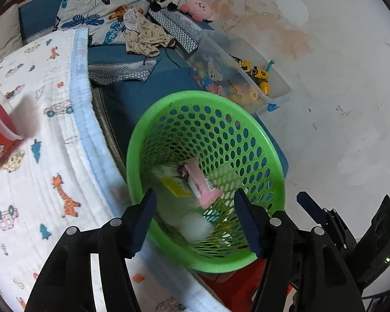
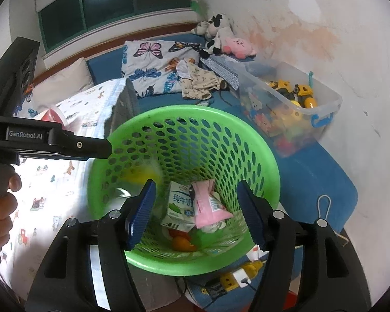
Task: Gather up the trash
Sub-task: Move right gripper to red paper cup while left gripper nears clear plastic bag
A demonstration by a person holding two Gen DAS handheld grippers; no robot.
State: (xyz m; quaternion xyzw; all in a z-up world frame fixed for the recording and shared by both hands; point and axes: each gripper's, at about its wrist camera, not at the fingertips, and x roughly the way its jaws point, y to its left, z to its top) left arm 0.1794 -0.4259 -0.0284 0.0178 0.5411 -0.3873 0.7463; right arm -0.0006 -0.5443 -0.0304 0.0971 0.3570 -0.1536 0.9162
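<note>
A blue mattress point(image 2: 312, 171) runs along a stained white wall point(image 2: 338, 59), half covered by a quilted white blanket point(image 1: 39, 156) printed with animals and cars. Beside it stands a round green plastic basket point(image 2: 247, 140), its walls pierced with oval holes. At its bottom lie a milk carton point(image 2: 178, 202), a crinkled pink wrapper point(image 2: 208, 205) and other blurred scraps. Both tools tilt down over the rim: the left gripper point(image 1: 195, 221) and the right gripper point(image 2: 195, 213) stand with ribbed blue pads apart, holding nothing. A clear toy bin point(image 2: 322, 109) sits near the wall.
</note>
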